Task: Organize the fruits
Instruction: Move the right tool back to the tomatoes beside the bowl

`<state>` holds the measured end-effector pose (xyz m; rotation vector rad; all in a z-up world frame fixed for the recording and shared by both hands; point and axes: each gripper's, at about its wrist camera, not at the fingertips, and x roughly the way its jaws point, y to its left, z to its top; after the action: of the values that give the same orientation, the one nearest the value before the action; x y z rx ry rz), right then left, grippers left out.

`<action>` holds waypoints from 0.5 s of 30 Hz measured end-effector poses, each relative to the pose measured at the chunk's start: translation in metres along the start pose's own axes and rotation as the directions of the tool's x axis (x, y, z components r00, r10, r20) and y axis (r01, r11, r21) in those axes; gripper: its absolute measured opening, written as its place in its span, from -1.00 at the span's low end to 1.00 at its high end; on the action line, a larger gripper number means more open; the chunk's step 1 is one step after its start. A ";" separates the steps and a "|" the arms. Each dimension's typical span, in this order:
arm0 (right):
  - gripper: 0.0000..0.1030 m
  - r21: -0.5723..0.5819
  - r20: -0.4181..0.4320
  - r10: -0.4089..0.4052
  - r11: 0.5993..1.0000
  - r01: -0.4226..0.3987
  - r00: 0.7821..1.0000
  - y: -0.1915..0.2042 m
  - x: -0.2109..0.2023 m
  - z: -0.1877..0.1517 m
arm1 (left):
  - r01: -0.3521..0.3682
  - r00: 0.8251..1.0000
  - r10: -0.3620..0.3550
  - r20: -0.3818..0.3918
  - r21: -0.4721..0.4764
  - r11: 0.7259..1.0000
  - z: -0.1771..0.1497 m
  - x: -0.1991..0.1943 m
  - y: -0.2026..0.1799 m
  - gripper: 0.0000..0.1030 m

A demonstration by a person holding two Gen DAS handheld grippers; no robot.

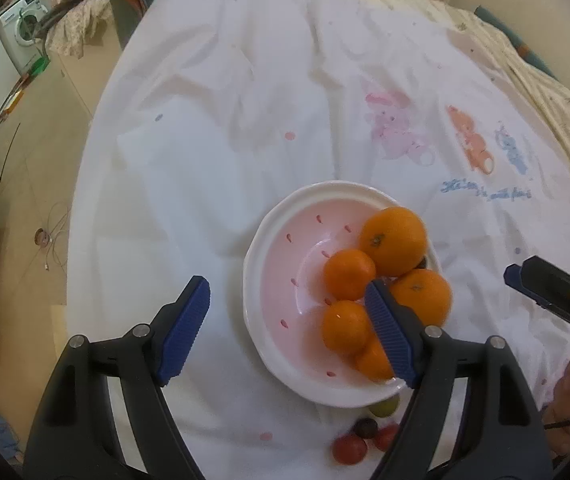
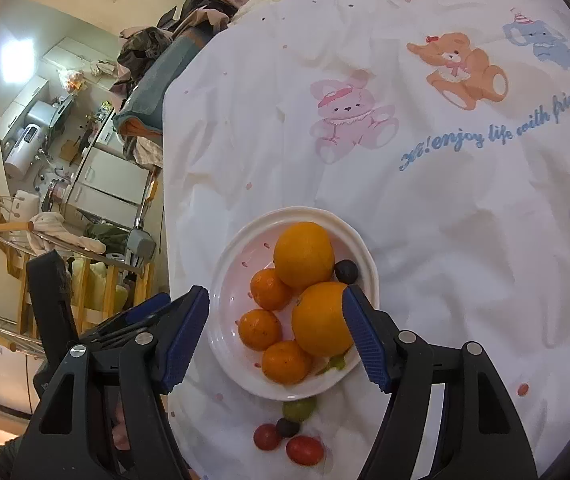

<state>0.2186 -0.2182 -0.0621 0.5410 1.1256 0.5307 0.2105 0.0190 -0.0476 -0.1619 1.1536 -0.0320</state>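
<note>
A white and pink plate [image 1: 273, 304] [image 2: 225, 320] sits on the white cloth and holds several oranges and mandarins [image 1: 393, 240] [image 2: 303, 254]. A dark grape [image 2: 346, 271] lies at the plate's far rim, and a green grape [image 2: 337, 362] lies under the big orange [image 2: 319, 320]. In front of the plate on the cloth lie a green grape [image 2: 299, 408], a dark grape [image 2: 287, 427] and two red cherry tomatoes [image 2: 305, 450] [image 1: 349, 449]. My left gripper [image 1: 285, 330] is open and empty above the plate's near left. My right gripper [image 2: 277, 334] is open and empty above the plate.
The white cloth with bear prints [image 2: 461, 68] covers a table whose left edge [image 2: 167, 216] drops to the floor. A washing machine [image 1: 21, 24] and clothes stand far left. The right gripper's finger [image 1: 541, 284] shows at the right of the left wrist view.
</note>
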 end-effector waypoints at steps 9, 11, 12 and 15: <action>0.39 -0.018 0.017 -0.016 1.000 0.016 1.000 0.006 -0.025 -0.018 | 0.016 0.997 -0.019 0.069 0.046 0.999 -0.018 -0.054 -0.007 0.50; 0.39 -0.019 0.013 -0.023 1.000 0.023 1.000 0.006 -0.028 -0.026 | 0.027 0.997 -0.030 0.069 0.039 0.999 -0.030 -0.060 -0.008 0.50; 0.39 -0.021 0.011 -0.029 0.999 0.029 1.000 0.007 -0.030 -0.031 | 0.028 0.997 -0.030 0.069 0.035 0.999 -0.037 -0.062 -0.007 0.50; 0.39 -0.025 0.011 -0.044 0.999 0.044 0.999 0.007 -0.035 -0.041 | 0.030 0.998 -0.031 0.050 0.024 0.999 -0.051 -0.062 -0.008 0.50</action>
<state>0.1671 -0.2303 -0.0471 0.4951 1.1174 0.5031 0.1388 0.0124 -0.0101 -0.1585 1.0999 -0.0677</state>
